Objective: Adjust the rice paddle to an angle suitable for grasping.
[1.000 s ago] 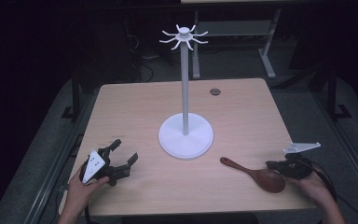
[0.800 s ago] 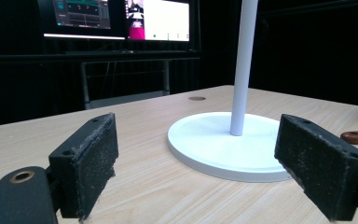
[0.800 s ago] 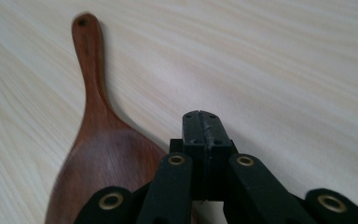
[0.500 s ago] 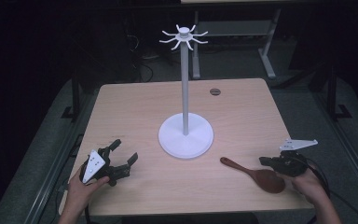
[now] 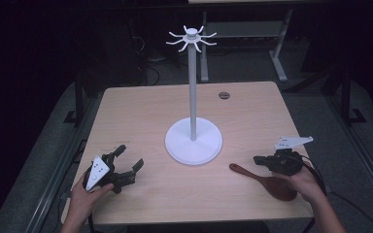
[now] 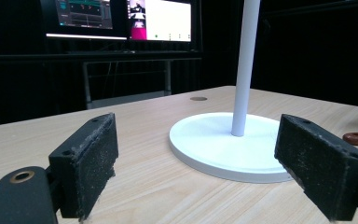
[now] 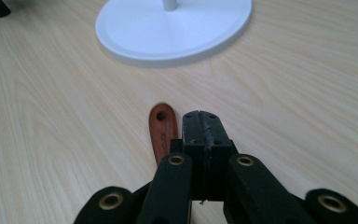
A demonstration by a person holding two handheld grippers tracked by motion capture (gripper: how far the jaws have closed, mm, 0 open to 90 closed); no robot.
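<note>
Pale wood table (image 5: 141, 107) under dark surroundings carries everything. Near its front right corner, the right gripper (image 7: 201, 122) has its jaws pressed together with nothing between them, its tip just beside the handle of the brown wooden spoon (image 7: 162, 128), which lies flat on the table in front of the white stand (image 5: 193, 138). On the stand's other side, the left gripper (image 5: 126, 162) rests with jaws wide and empty, aimed at the stand's round base.

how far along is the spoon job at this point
Nothing looks done: the wooden spoon lies flat on the table, and the white hook stand carries nothing. The right gripper is shut beside the handle, not on it. The left gripper rests open. Gripping and hanging remain.
</note>
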